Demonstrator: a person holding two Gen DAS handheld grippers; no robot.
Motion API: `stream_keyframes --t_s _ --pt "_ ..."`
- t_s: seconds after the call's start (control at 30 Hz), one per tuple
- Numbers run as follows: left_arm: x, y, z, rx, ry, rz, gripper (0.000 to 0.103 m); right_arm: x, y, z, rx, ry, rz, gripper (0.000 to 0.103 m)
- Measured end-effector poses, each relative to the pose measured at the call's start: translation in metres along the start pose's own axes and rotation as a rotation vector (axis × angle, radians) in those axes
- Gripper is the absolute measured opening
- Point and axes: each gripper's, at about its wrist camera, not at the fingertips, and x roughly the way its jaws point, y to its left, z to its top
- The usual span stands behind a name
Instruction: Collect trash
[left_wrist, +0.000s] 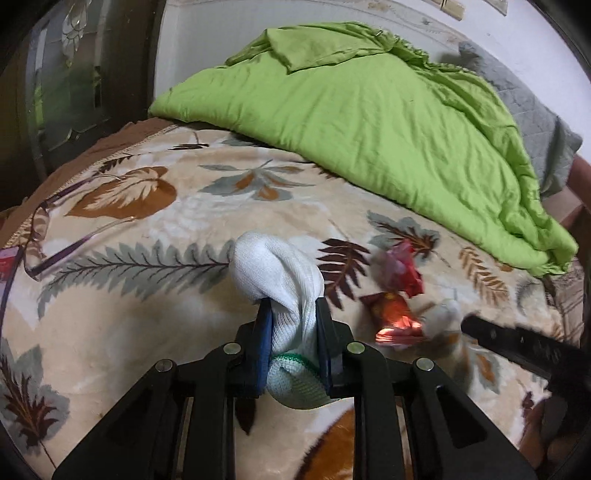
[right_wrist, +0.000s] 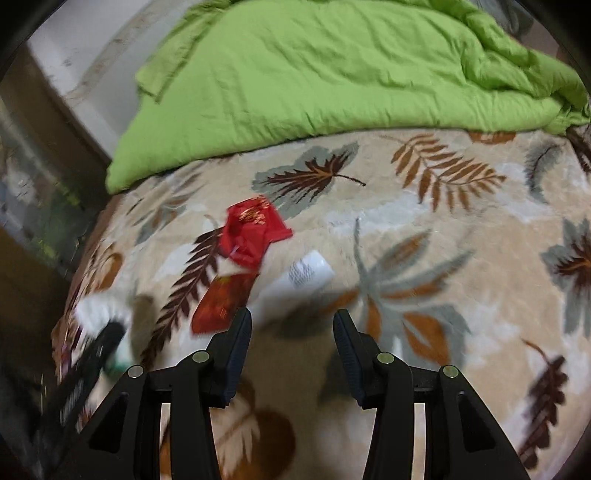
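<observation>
White sock (left_wrist: 280, 269) pinched in left gripper (left_wrist: 291, 306), above leaf-print blanket (left_wrist: 147, 314).
Two red wrappers (right_wrist: 255, 229) (right_wrist: 221, 302) and a white paper slip (right_wrist: 308, 271) were recorded near the blanket's middle, just beyond the spread, empty fingers of the right gripper (right_wrist: 291, 317). A green duvet (left_wrist: 369, 110) was heaped along the far edge; spectacles (left_wrist: 40, 236) were noted at the left edge.

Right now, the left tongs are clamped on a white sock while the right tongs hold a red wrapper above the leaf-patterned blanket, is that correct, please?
Not quite: the right tongs hold nothing; the right wrist view shows them open, with the red wrapper lying on the blanket. The left tongs are indeed clamped on the white sock.
</observation>
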Motion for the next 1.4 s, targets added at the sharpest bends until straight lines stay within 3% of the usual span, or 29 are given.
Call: stream_keyframes --t_s 0.1,0.23,0.4,0.6,0.9,1.17,1.4 --pt "0.004 0.002 0.003 -0.01 -0.002 0.003 0.021 0.022 0.001 0.012 0.073 0.032 0.005 0.05" --pt "0.007 0.004 0.003 -0.022 0.006 -0.005 0.021 0.045 0.008 0.015 0.107 0.066 -0.05 0.05" --pt "0.007 0.007 0.004 -0.029 0.009 -0.01 0.021 0.057 0.014 0.013 0.065 0.068 -0.079 0.046" --pt "0.006 0.003 0.002 -0.003 0.019 -0.033 0.021 0.023 0.006 -0.006 -0.059 0.01 -0.107 0.04" --pt "-0.016 -0.026 -0.016 0.143 -0.007 -0.061 0.021 -0.062 -0.003 -0.075 -0.178 -0.166 -0.106 0.039" --pt "-0.043 -0.028 -0.047 0.174 0.043 -0.063 0.021 -0.089 0.001 -0.099 -0.204 -0.252 -0.1 0.039" --pt "-0.057 -0.037 -0.06 0.235 -0.011 -0.007 0.021 -0.09 -0.002 -0.098 -0.177 -0.267 -0.118 0.039"
